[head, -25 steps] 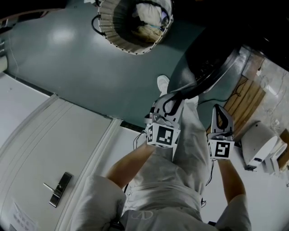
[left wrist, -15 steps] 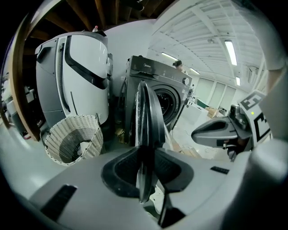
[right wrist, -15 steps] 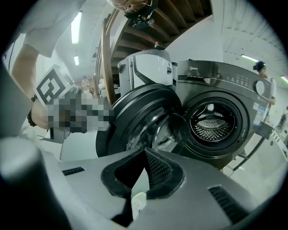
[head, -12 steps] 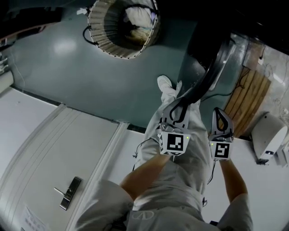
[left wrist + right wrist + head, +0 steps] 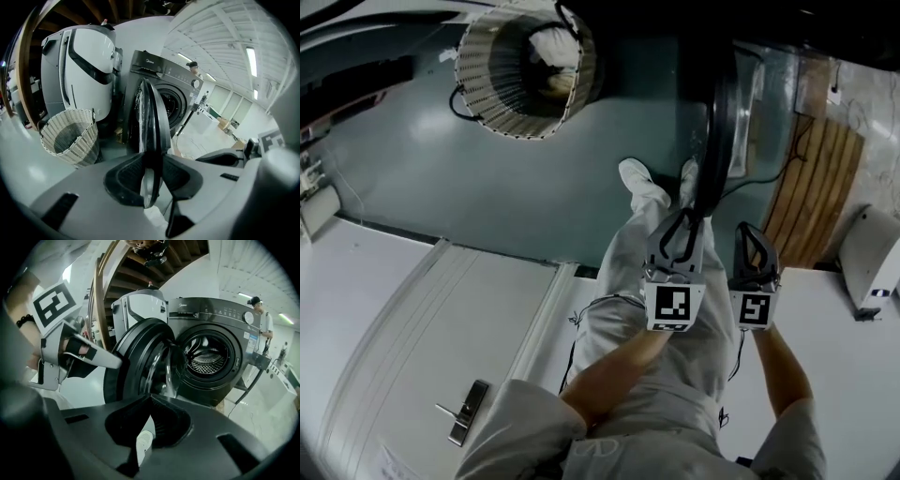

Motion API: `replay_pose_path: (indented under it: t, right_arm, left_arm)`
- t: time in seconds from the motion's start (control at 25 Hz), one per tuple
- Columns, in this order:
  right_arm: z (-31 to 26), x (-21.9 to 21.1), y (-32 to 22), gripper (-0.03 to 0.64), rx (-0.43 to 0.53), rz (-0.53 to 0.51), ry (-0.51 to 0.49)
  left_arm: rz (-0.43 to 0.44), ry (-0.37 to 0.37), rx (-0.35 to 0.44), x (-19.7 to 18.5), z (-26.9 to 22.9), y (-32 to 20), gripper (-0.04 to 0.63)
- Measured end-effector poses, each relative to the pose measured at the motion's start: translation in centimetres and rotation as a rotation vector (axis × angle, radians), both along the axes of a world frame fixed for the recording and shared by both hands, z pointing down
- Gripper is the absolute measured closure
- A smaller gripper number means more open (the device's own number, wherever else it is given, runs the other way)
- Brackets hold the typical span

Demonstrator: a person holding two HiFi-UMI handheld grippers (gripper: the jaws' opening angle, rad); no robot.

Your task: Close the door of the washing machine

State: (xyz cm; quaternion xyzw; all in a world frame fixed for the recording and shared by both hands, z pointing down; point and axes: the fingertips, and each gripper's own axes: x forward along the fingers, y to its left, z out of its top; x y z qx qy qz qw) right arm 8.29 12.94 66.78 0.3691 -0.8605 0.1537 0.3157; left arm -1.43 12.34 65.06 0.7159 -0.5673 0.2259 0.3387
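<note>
Swung inward since the earlier frame, the door (image 5: 719, 122) stands edge-on, half shut before the machine (image 5: 211, 352). The left gripper (image 5: 680, 234) jaws have just been opening, with the rim between them. The right gripper (image 5: 753, 253) is pressed together and empty. Next, I judge, a push home until it latches.

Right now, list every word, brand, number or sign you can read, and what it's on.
"Midea": on the top fascia of the washing machine.
Control panel labels: too small to read.
Sticker on the machine's front: blurred, unreadable.
Sheet on the white panel: too small to read.
Nothing else legible.
</note>
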Motion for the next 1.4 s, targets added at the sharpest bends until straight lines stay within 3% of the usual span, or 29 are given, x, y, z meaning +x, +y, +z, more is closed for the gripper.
replay_pose_path:
  t: [0.32, 0.44, 0.8, 0.92, 1.04, 1.4]
  right_arm:
    - [0.6, 2.3, 1.2, 0.606, 0.014, -0.038, 0.022]
    - [-0.1, 3.0, 0.9, 0.604, 0.031, -0.002, -0.047]
    - [0.6, 5.8, 2.4, 0.604, -0.023, -0.062, -0.022]
    - [1.0, 6.1, 1.9, 0.602, -0.017, -0.04, -0.026]
    - [1.5, 6.3, 1.8, 0.557, 0.005, -0.057, -0.017]
    - [3.0, 7.1, 1.3, 0.551, 0.023, -0.025, 0.005]
  left_arm:
    - [-0.003, 0.107, -0.05, 4.9, 0.3, -1.1, 0.469]
    - [0.004, 0.133, -0.069, 6.4, 0.4, -1.6, 0.459]
    - [0.007, 0.167, -0.119, 9.6, 0.6, -2.7, 0.443]
    - [0.011, 0.178, -0.134, 10.3, 0.6, -3.3, 0.442]
    - [0.012, 0.186, -0.151, 11.1, 0.7, -3.6, 0.439]
    - [0.021, 0.245, -0.181, 13.8, 0.6, -4.6, 0.428]
